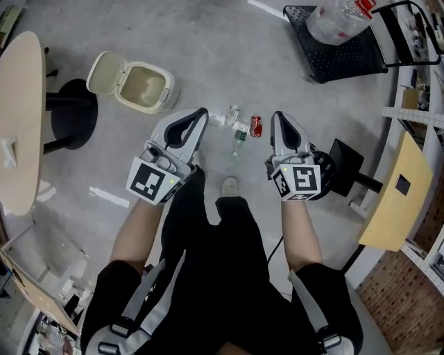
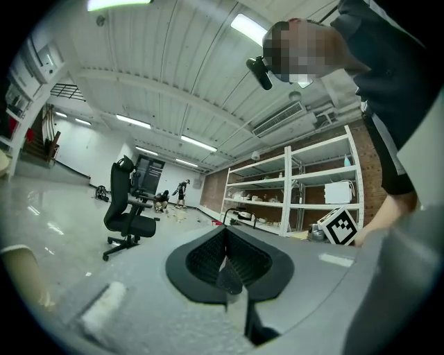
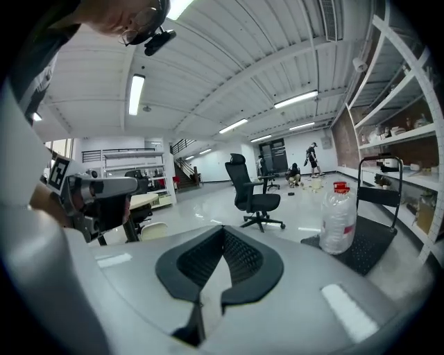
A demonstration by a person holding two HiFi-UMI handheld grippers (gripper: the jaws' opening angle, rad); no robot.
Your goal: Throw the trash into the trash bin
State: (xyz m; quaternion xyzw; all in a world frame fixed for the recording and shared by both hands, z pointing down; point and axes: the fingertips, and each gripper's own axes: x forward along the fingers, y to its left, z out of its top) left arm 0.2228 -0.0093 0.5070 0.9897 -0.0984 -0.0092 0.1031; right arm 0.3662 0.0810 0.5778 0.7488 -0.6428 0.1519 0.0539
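The cream trash bin [image 1: 142, 87] stands on the floor at upper left with its lid swung open. On the floor ahead of me lies the trash: a small clear bottle [image 1: 232, 114], a red can [image 1: 256, 126] and a green-labelled bottle [image 1: 239, 139]. My left gripper [image 1: 201, 112] [image 2: 226, 239] hovers just left of this litter, its jaws shut and holding nothing. Just right of the litter is my right gripper [image 1: 277, 116] [image 3: 223, 236], also shut and holding nothing. Both point forward over the floor, above the litter.
A large water bottle [image 1: 340, 19] [image 3: 338, 218] sits on a black cart [image 1: 347, 55] at upper right. A round table [image 1: 21, 118] on a black base is at the left, an office chair [image 3: 253, 194] farther off, shelving [image 2: 305, 187] along the right wall.
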